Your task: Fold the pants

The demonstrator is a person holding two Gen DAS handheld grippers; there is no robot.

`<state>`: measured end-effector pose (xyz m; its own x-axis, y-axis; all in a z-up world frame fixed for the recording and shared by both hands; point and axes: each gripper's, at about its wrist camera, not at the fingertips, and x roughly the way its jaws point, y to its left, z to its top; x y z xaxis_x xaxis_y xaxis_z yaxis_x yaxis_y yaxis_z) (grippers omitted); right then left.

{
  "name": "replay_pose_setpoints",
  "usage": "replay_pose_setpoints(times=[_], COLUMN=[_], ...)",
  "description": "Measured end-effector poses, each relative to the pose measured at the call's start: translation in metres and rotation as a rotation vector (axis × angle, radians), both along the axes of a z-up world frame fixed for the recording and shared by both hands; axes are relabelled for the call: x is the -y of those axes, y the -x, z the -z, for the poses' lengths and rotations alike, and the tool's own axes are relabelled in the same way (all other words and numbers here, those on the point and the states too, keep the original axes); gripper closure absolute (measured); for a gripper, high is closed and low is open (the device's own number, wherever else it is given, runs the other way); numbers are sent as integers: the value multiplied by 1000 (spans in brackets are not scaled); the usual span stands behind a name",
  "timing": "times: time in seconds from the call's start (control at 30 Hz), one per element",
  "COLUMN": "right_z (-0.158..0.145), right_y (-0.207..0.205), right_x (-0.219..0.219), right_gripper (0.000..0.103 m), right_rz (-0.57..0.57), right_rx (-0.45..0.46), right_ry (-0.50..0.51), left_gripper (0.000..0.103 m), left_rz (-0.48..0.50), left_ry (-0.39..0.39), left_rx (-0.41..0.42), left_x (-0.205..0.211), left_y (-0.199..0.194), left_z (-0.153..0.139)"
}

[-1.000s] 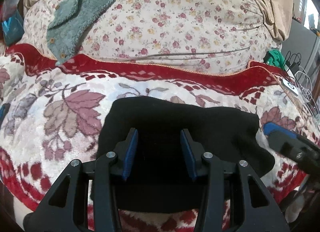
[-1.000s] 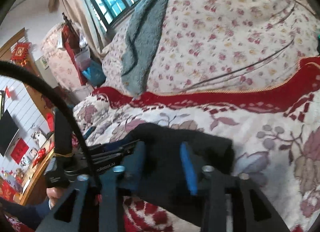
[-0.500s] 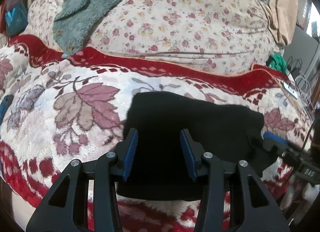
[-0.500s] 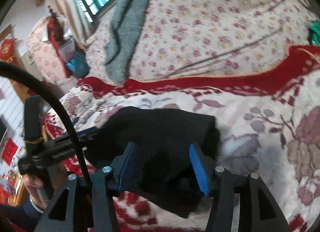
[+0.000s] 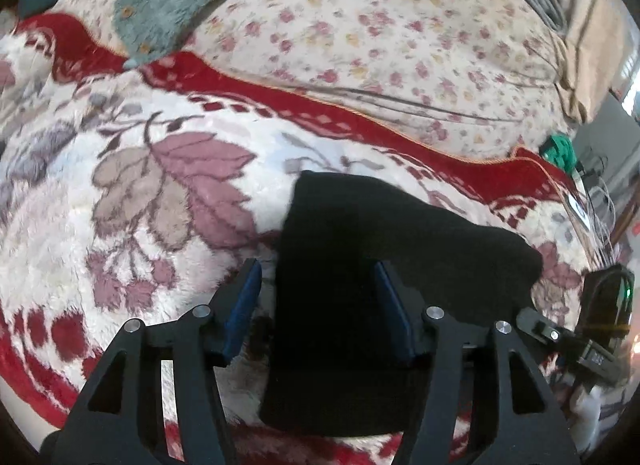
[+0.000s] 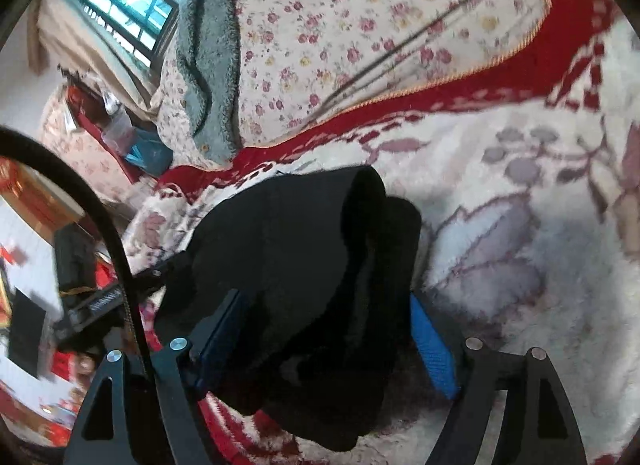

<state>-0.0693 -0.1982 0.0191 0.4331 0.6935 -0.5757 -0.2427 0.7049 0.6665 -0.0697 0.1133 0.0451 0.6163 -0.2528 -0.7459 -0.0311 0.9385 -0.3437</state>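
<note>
Plush bedding fills both views: a white blanket with mauve leaves and a red border (image 5: pixel 168 193) lies low in the frames, a rose-print quilt (image 5: pixel 380 33) heaped behind it, and a grey-green fleece garment (image 5: pixel 180 5) draped at upper left of the left wrist view. The black pants (image 5: pixel 360 265), already folded into a compact bundle, rest on the blanket at lower centre of both frames.

A second ago both grippers stood narrower around the cloth; now the jaws of both are opening. The left gripper (image 5: pixel 318 305) straddles the bundle's left edge, its left pad clear over the blanket; the dark hides whether the other presses. The right gripper (image 6: pixel 324 329) stands wide, its right blue pad (image 6: pixel 432 349) just clear of the cloth, the pants slumped loose between the jaws.

That reads as a release: the fold looks set down, and the task seems near its end, though the right end of the bundle looks lumpy and may want smoothing.
</note>
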Motion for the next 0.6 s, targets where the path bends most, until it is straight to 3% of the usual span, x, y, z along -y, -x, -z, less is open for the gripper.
replay_pose_setpoints(times=[0.07, 0.2, 0.37, 0.5, 0.6], right_z=[3, 4, 3, -1, 3], right_y=[0, 1, 1, 4, 5], right_x=[1, -1, -7, -15, -11], right_gripper=[21, 17, 14, 22, 27], right_rz=[-2, -11, -14, -26, -23], right_rx=[2, 14, 28, 76, 86], right_ry=[-19, -28, -5, 61, 24], left_gripper=[30, 24, 17, 17, 17], left_rz=[3, 10, 23, 21, 25], left_ry=[67, 145, 87, 93, 90], left_rx=[-19, -32, 28, 35, 27], left_x=[-7, -14, -4, -5, -4], left_y=[-5, -9, -4, -6, -7], left_z=[11, 20, 22, 25, 25])
